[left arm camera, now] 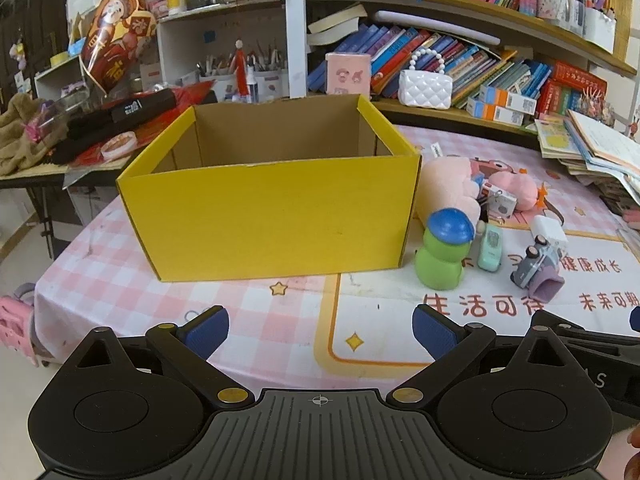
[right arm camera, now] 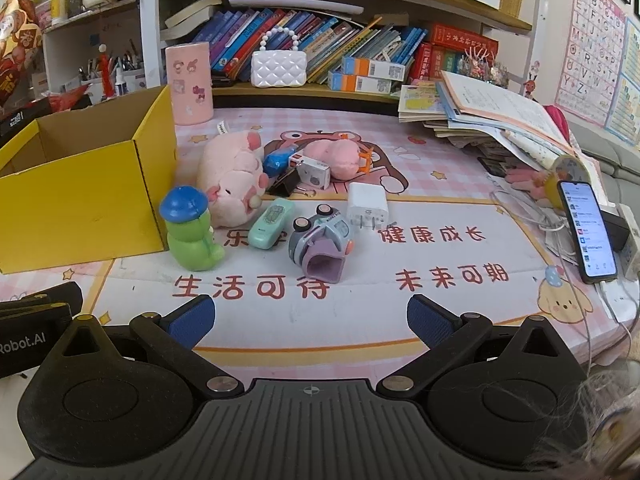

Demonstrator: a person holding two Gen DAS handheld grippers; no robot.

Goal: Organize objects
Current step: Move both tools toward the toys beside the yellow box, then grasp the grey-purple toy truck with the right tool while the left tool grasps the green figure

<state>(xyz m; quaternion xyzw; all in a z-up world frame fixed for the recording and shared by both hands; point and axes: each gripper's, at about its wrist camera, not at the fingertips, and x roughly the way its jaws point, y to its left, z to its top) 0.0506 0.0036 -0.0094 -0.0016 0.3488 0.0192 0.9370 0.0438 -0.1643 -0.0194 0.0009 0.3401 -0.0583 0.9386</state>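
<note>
Pink mat [right arm camera: 440,304] reading 生活可待, 未来可期, yellow box [right arm camera: 80,200]

Yellow box [left arm camera: 272,216], plain brown inside. Counter [left arm camera: 120,280] cover pink-white check with red lettering, gold stars. Green figure [right arm camera: 192,240], blue cap. Pink plush pig [right arm camera: 232,176]. Mint case [right arm camera: 270,222]. Grey-blue toy car [right arm camera: 320,236] on lilac base. White charger [right arm camera: 367,204]. My jaws: blue pads, black arms.
</note>
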